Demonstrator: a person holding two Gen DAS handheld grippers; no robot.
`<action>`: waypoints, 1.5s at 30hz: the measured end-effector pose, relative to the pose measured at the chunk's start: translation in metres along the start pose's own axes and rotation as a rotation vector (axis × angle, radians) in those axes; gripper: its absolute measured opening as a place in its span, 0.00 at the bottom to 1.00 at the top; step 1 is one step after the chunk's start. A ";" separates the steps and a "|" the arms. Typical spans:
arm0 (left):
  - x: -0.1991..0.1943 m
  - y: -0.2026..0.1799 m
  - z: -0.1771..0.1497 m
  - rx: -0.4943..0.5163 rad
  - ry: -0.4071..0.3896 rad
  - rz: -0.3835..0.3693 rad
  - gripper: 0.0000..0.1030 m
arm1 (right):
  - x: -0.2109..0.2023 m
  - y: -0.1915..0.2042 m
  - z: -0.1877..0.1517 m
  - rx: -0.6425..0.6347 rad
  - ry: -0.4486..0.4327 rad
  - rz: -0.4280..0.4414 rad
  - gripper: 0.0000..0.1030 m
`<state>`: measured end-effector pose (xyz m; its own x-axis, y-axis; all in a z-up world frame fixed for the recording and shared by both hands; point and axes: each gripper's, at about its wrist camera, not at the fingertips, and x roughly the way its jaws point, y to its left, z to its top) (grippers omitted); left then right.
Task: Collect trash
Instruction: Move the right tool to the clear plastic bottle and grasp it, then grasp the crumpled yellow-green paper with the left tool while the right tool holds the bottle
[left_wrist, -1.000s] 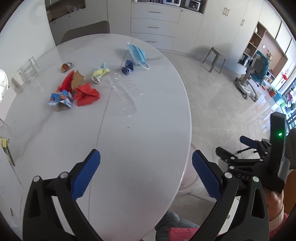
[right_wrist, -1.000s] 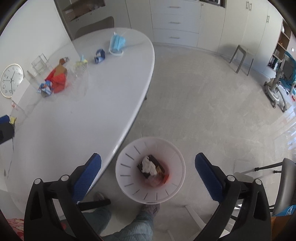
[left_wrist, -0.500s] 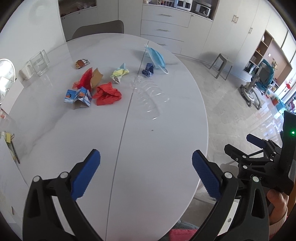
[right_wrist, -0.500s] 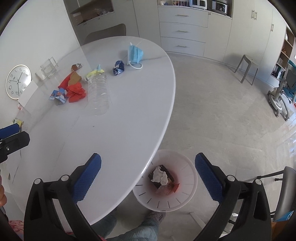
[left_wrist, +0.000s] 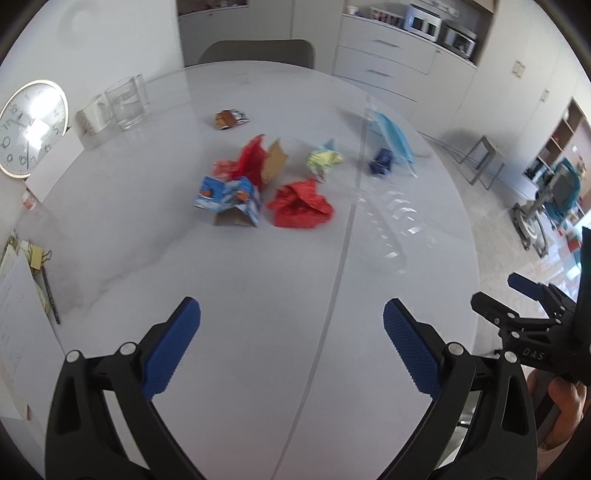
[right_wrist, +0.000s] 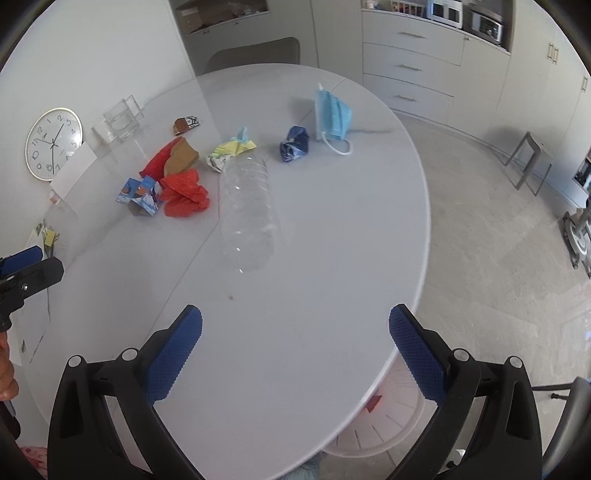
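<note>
**A:** What lay on the table (right_wrist: 314, 295)?

**B:** A white oval table carried scattered trash toward its far half. A clear plastic bottle (right_wrist: 247, 214) lay on its side near the middle. Just left of it sat a crumpled red wrapper (right_wrist: 186, 197), touching a torn blue-and-white carton (right_wrist: 142, 195). Behind those were a red packet (right_wrist: 159, 162) and a brown cardboard piece (right_wrist: 183, 158). A yellow-green wrapper (right_wrist: 229, 151) lay at the bottle's far end, a dark blue crumpled wrapper (right_wrist: 294, 144) to its right, and a light blue face mask (right_wrist: 332, 116) beyond that. A small brown wrapper (right_wrist: 186, 124) sat apart, farther back.

**A:** And the grippers?

**B:** The left gripper (left_wrist: 291, 347) hovered over the near table, jaws spread wide, holding nothing. The right gripper (right_wrist: 295, 350) did the same, also empty and wide apart, close to the table's right edge.

**A:** Anything else?

**B:** A white bin (right_wrist: 388, 432) stood on the floor, partly hidden under the table's near edge. A wall clock (right_wrist: 53, 144) leaned at the far left.
</note>
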<state>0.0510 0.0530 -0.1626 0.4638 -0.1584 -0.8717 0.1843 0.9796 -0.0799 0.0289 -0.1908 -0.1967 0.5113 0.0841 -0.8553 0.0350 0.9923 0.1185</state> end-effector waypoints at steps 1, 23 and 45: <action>0.005 0.007 0.005 -0.015 0.003 0.003 0.92 | 0.007 0.004 0.007 -0.008 0.004 0.005 0.98; 0.129 0.071 0.100 -0.001 0.077 -0.019 0.92 | 0.116 0.025 0.083 -0.108 0.131 0.022 0.98; 0.151 -0.043 0.159 0.211 0.039 -0.158 0.92 | 0.123 0.014 0.081 -0.094 0.176 0.053 0.66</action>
<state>0.2504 -0.0323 -0.2139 0.3819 -0.2987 -0.8746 0.4306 0.8948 -0.1175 0.1614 -0.1740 -0.2593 0.3518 0.1425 -0.9252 -0.0725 0.9895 0.1248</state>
